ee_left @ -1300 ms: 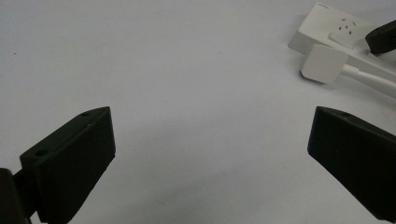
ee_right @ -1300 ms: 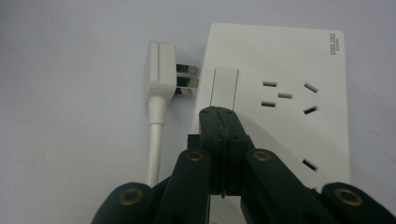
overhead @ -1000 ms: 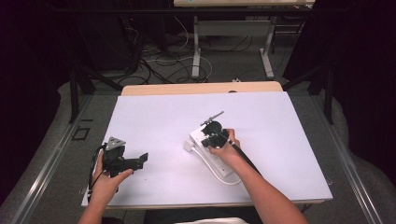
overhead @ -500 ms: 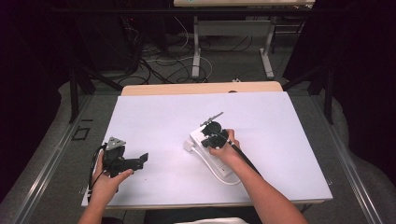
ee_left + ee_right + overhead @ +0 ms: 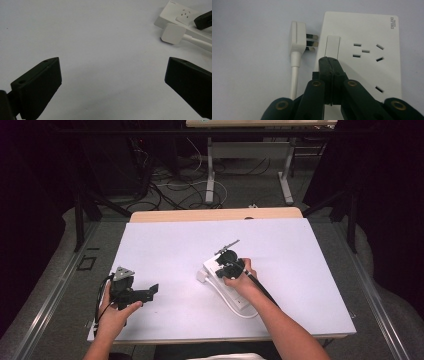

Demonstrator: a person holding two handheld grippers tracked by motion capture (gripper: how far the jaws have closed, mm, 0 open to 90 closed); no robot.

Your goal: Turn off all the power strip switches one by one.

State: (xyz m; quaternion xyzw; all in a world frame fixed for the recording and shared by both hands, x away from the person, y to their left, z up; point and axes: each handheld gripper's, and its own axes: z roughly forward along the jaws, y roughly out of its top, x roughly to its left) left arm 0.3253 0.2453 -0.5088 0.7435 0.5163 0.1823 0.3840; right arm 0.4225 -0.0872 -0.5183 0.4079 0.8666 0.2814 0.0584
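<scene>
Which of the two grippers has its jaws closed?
The right gripper, its tips over the white power strip. The left gripper has its jaws wide apart over the bare table.

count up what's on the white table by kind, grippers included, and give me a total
Power strip, white, with a rocker switch: 1
Plug on a white cord, lying beside the strip: 1
Handheld black grippers, left gripper and right gripper: 2
Total: 4
</scene>
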